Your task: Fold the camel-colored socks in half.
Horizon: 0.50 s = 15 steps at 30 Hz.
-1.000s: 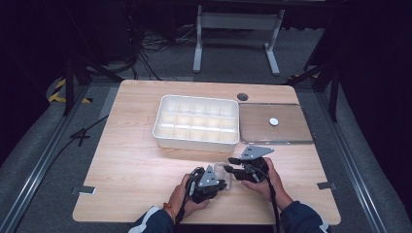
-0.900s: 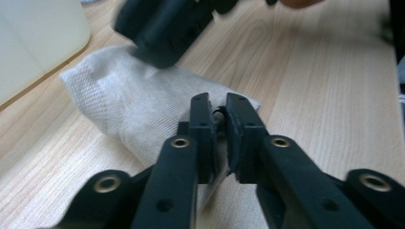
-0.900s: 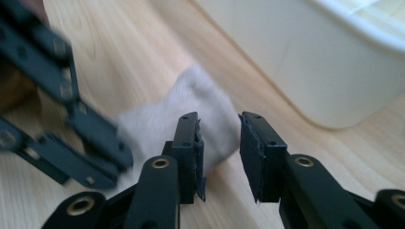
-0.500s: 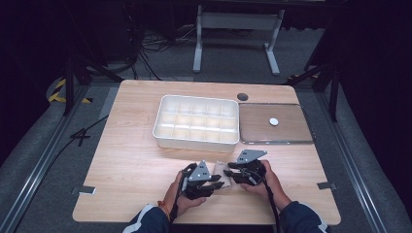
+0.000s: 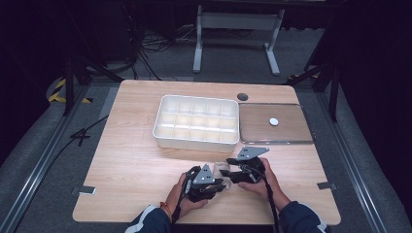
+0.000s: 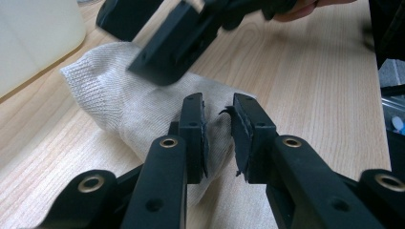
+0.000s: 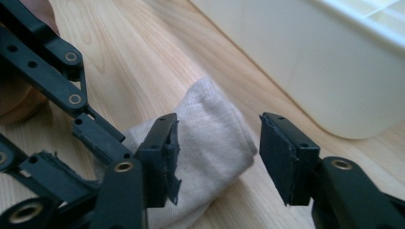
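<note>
- High view: the person is working both tools over a pale sock lying on the table, just in front of the white divided tray. The left gripper is sitting at its near end, the right gripper closer to the tray end.
- Left gripper view: the sock is running away toward the tray; the narrow jaws are standing over its near end, and I cannot tell whether they pinch fabric.
- Right gripper view: the jaws have just been opening and are now straddling the sock's rounded end without pressing.

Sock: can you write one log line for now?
item: beige sock | place: table, before divided tray | right hand-held gripper: opening, around sock
</note>
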{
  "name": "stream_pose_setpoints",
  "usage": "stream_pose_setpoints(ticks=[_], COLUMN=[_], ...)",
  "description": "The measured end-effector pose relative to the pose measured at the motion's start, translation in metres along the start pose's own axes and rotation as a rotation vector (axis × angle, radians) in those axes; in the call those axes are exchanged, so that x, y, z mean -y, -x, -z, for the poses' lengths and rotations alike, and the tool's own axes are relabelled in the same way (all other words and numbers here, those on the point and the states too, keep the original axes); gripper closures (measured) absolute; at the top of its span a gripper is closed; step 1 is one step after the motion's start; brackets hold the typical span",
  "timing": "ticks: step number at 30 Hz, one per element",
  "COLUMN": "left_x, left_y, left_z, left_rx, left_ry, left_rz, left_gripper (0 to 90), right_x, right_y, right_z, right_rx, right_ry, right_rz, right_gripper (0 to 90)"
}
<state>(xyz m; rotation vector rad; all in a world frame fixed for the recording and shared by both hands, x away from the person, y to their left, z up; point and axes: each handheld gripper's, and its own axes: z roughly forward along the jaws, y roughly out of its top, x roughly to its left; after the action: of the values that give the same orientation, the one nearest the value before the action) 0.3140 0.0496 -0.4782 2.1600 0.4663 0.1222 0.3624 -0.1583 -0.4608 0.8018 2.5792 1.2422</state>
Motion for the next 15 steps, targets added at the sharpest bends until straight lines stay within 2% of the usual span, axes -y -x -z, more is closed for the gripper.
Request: stream_pose_setpoints(ticks=[2, 5, 6, 7, 9, 10, 14, 15], left_x=[0.0, 0.0, -0.001, -0.002, -0.003, 0.0, 0.012, 0.02], left_y=[0.001, 0.002, 0.005, 0.006, 0.009, 0.012, 0.01, 0.008], left_z=[0.001, 0.005, 0.009, 0.013, 0.023, 0.033, 0.048, 0.06], left_rx=[0.004, 0.012, -0.005, -0.011, -0.03, -0.061, -0.064, -0.079], left_ry=[-0.002, -0.014, -0.032, -0.043, -0.078, -0.123, -0.144, -0.161], left_rz=[0.002, -0.022, -0.053, -0.074, -0.11, -0.149, -0.14, -0.134], left_gripper=[74.1, 66.5, 66.5, 62.8, 61.3, 61.3, 62.0, 62.3], right_x=[0.001, 0.002, 0.003, 0.004, 0.004, 0.003, -0.003, -0.006], right_y=[0.003, 0.006, 0.006, 0.007, 0.007, 0.007, 0.003, 0.001], right_z=[-0.004, -0.007, -0.007, -0.008, -0.007, -0.006, 0.001, 0.002], right_rx=[-0.018, -0.039, -0.044, -0.059, -0.064, -0.062, -0.055, -0.061], right_ry=[0.004, -0.011, -0.015, -0.023, -0.027, -0.029, -0.006, 0.006], right_rz=[-0.019, -0.035, -0.038, -0.043, -0.04, -0.032, -0.018, -0.013], right_gripper=[45.4, 43.7, 43.1, 42.4, 42.0, 42.0, 42.1, 41.7])
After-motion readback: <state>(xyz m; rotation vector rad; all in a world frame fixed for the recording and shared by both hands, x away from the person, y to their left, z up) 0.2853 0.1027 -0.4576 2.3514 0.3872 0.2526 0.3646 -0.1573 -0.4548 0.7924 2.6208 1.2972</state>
